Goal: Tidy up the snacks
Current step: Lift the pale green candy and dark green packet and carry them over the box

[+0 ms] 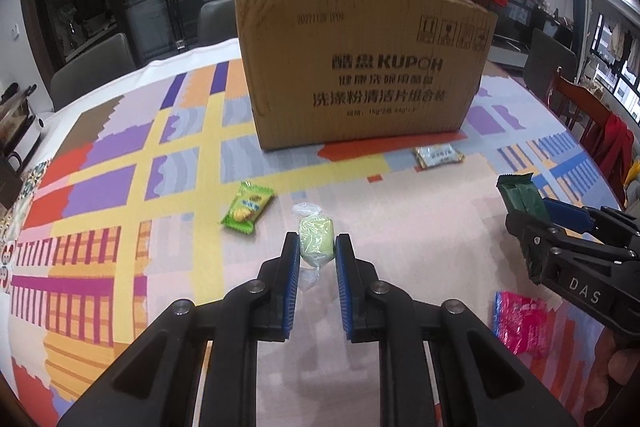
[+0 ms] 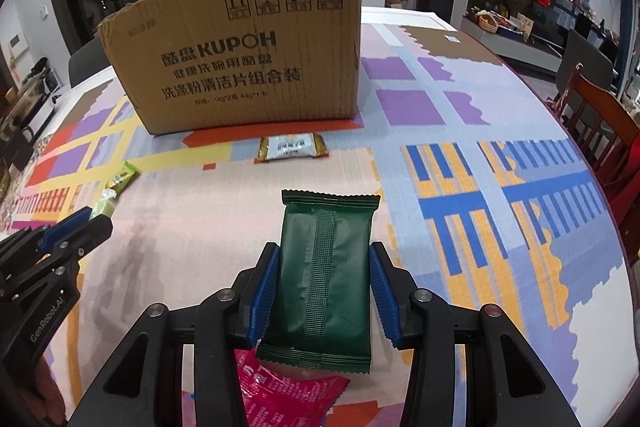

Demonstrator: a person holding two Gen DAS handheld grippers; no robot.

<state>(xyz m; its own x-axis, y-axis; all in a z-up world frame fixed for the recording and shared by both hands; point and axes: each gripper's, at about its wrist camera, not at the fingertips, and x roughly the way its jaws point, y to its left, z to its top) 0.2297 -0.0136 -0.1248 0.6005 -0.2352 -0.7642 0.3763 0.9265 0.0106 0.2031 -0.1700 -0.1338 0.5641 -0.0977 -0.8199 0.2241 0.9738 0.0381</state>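
Gripping a pale green candy in a clear twisted wrapper [image 1: 316, 241], the left gripper [image 1: 317, 255] has its blue-padded jaws narrowed on it above a colourful patterned tablecloth [image 1: 120, 187]. The right gripper [image 2: 322, 281] clamps a dark green foil snack packet [image 2: 324, 267]. Beyond both stands a brown cardboard box [image 1: 360, 67]; a bright green packet [image 1: 248, 207] lies before it.

Right tongs [image 2: 324, 279] grip dark green packet [image 2: 324, 267] before cardboard box [image 2: 240, 67].
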